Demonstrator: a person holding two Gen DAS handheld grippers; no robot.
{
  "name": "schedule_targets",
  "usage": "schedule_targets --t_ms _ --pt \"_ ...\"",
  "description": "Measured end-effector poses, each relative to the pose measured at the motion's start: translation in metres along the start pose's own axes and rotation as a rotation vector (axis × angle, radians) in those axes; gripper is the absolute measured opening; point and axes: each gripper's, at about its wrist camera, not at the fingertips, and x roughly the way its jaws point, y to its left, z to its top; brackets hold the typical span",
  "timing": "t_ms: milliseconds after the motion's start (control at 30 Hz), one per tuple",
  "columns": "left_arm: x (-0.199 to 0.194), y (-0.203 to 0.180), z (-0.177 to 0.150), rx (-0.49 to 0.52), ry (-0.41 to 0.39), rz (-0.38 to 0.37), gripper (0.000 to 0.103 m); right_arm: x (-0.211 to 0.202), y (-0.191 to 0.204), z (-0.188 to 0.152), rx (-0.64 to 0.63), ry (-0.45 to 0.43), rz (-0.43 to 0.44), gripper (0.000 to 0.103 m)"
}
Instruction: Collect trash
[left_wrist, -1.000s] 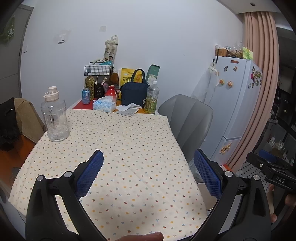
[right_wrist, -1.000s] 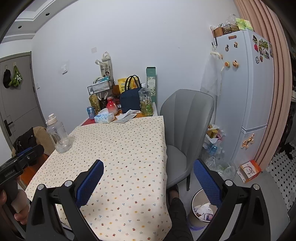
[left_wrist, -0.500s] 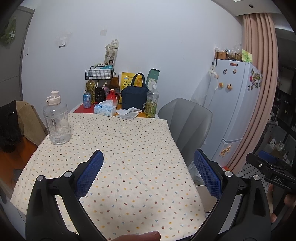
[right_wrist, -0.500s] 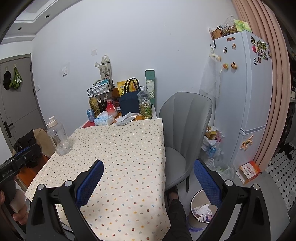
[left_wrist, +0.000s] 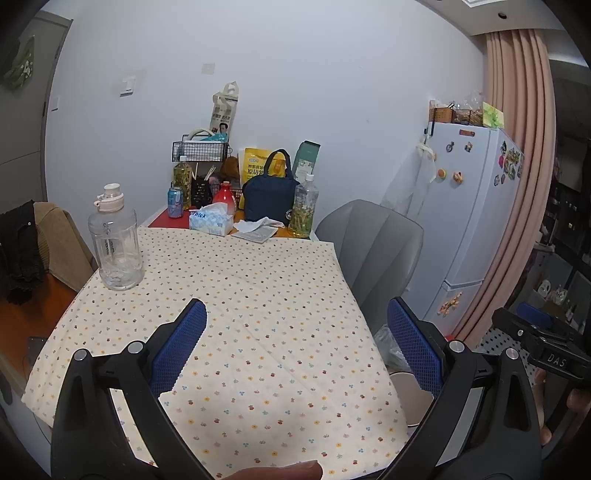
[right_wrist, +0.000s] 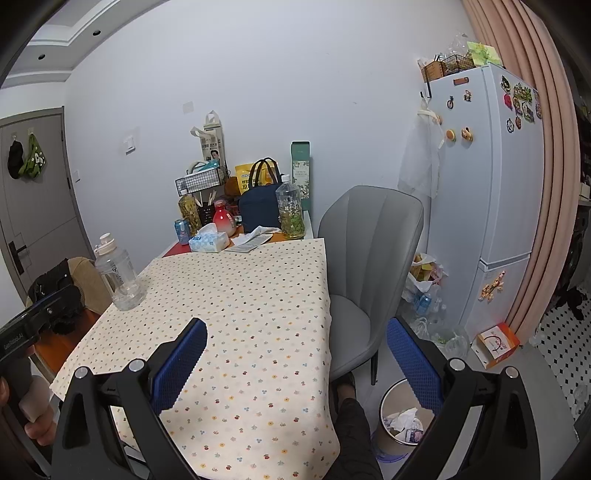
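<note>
1. Left wrist view
   - Left gripper (left_wrist: 295, 339) spread wide, blue pads (left_wrist: 179, 347) far apart, grasping nothing; poised above the near half of the dotted tablecloth (left_wrist: 236, 295).
   - Clear water jug (left_wrist: 115, 248) with a pale cap upright on the cloth's left edge.
   - At the table's far end, a cluster: soda can (left_wrist: 175, 201), tissue box (left_wrist: 211, 222), crumpled white tissue (left_wrist: 255, 224) lying on a printed sheet just right of the box, navy lunch bag (left_wrist: 270, 201), plastic bottle (left_wrist: 305, 206) with a white cap.
   - Grey chair (left_wrist: 373, 247) pulled to the table's right side; white fridge (left_wrist: 476, 206) beyond it.
   - Right gripper's black body (left_wrist: 546, 350) visible at the right edge, jaws out of sight from here.

2. Right wrist view
   - Right gripper (right_wrist: 295, 341) likewise released – fingers wide, nothing between them – hanging over the cloth's near right corner.
   - Trash bin (right_wrist: 400, 421) on the floor below the right finger, beside the chair legs, with wadded paper inside.
   - Plastic bags (right_wrist: 424, 284) of bottles and wrappers heaped between chair and fridge; orange-and-white box (right_wrist: 496, 345) on the floor near the curtain.
   - Left gripper's handle at the left edge, gripped by a hand (right_wrist: 35, 417).
</note>
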Motion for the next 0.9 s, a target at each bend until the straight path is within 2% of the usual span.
schedule_targets --t_ms 900 --pt "-0.0029 0.0005 0.0025 -0.006 0.001 0.002 0.097 -0.0035 -0.0005 0.0019 0.0 -0.002 0.0 0.095"
